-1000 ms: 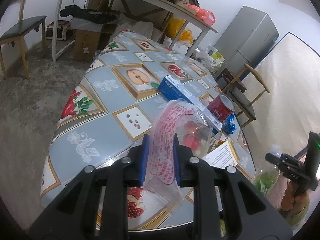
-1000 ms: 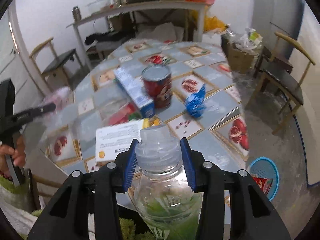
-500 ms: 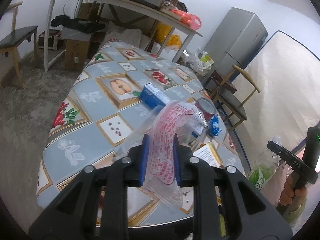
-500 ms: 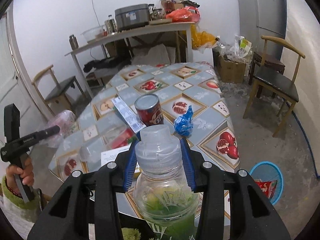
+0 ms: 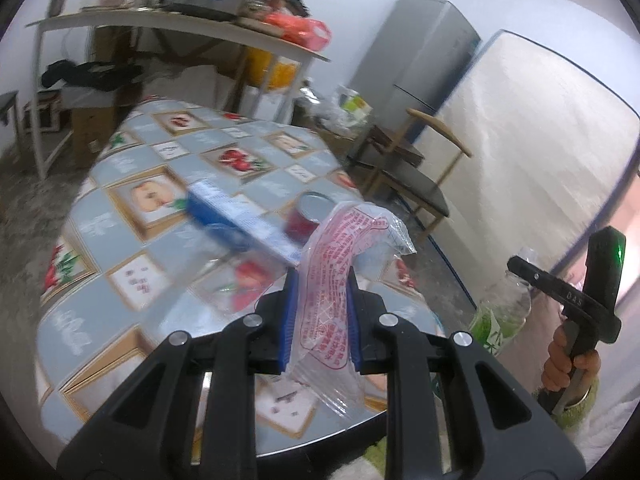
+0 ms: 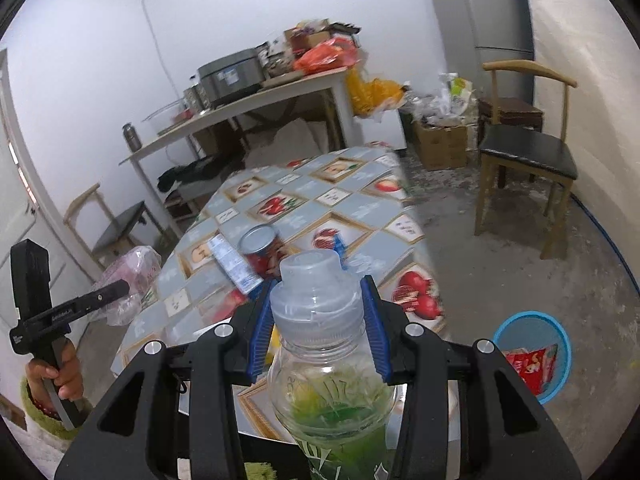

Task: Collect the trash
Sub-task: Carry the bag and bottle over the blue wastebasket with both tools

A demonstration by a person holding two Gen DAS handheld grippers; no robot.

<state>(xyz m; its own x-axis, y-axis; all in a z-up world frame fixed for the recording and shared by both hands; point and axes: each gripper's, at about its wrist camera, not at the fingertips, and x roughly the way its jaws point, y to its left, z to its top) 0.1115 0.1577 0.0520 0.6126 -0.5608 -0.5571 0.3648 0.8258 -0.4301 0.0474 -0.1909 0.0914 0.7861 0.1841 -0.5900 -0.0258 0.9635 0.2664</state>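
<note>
- The left gripper (image 5: pixel 319 322) is clamped on a clear plastic bag with red print (image 5: pixel 338 280); its blue pads (image 5: pixel 289 320) pinch the crumpled film, which sticks up above the fingers and hangs below them, off the table.
- The right gripper (image 6: pixel 318 330) grips a clear plastic bottle (image 6: pixel 326 364) by the neck, just under its pale cap; green liquid fills the lower part of the bottle, and the bottle is held upright and clear of the table.
- In the left wrist view the right gripper appears at the right edge, a hand (image 5: pixel 568 364) around its handle, with the bottle in front of it.
- In the right wrist view the left gripper shows at the left edge with the bag bulging beside it.
- The oval table (image 6: pixel 360 208), covered with a grey-blue cloth of framed fruit pictures, carries a red can (image 6: pixel 264 250) standing upright, a long blue-and-white box (image 6: pixel 232 262) lying just beside it, and a small blue wrapper (image 6: pixel 339 245) close on the can's other side.
- A round blue basket (image 6: pixel 532 356) sits on the floor to the right of the table, with a red packet (image 6: pixel 530 364) inside it.
- A wooden chair with a dark seat (image 6: pixel 528 152) stands farther back on the right.
</note>
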